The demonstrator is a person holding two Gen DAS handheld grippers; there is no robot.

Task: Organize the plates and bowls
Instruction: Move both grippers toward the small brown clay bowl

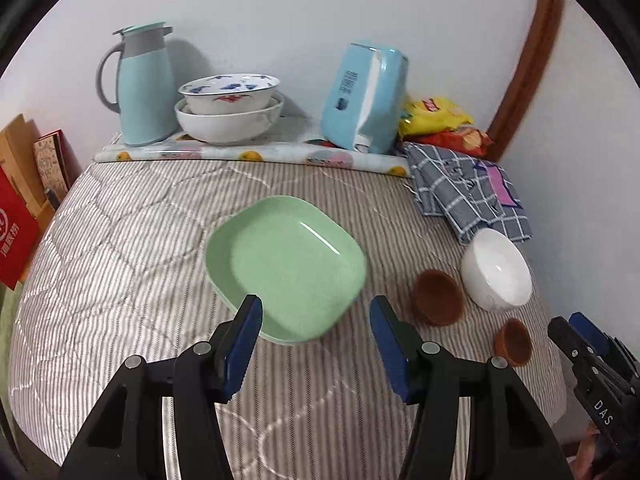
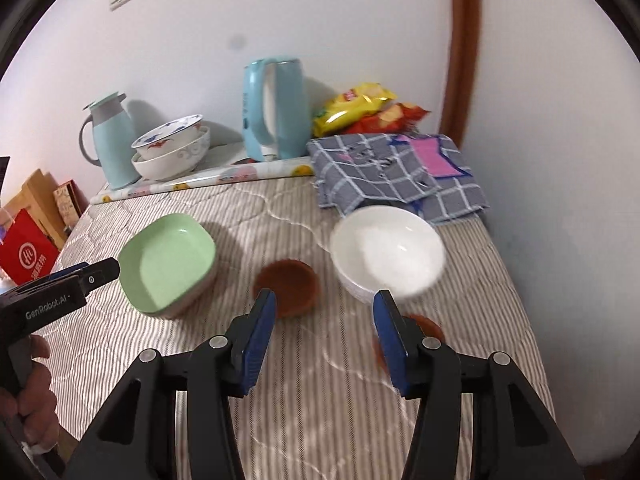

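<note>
The striped quilted bed (image 1: 120,248) carries everything, soft and ridged, so dishes sit a little unevenly on it. On it, at twelve o'clock from the left claw (image 1: 316,316), lies the green square plate (image 1: 286,264), smooth and glossy with rounded corners and a shallow raised rim; the near edge sits just between the spread blue pads, not yet pinched. That claw is released, holding nothing. To take the plate well, I judge it should slide one pad under the near rim and one over it, then close gently, since glazed ware slips and the quilt gives beneath.

Over at two o'clock from the plate sits the white bowl (image 2: 386,254), round, deep and shiny, near the checked cloth (image 2: 396,168). The right claw (image 2: 324,316) hangs released above the bed, the bowl at one o'clock from it. Smaller still, a brown cup (image 2: 288,286), matte and earthen-looking, stands between plate and bowl; a second little brown cup (image 1: 514,340) sits at five o'clock of the first, partly hidden behind the right claw's finger
</note>
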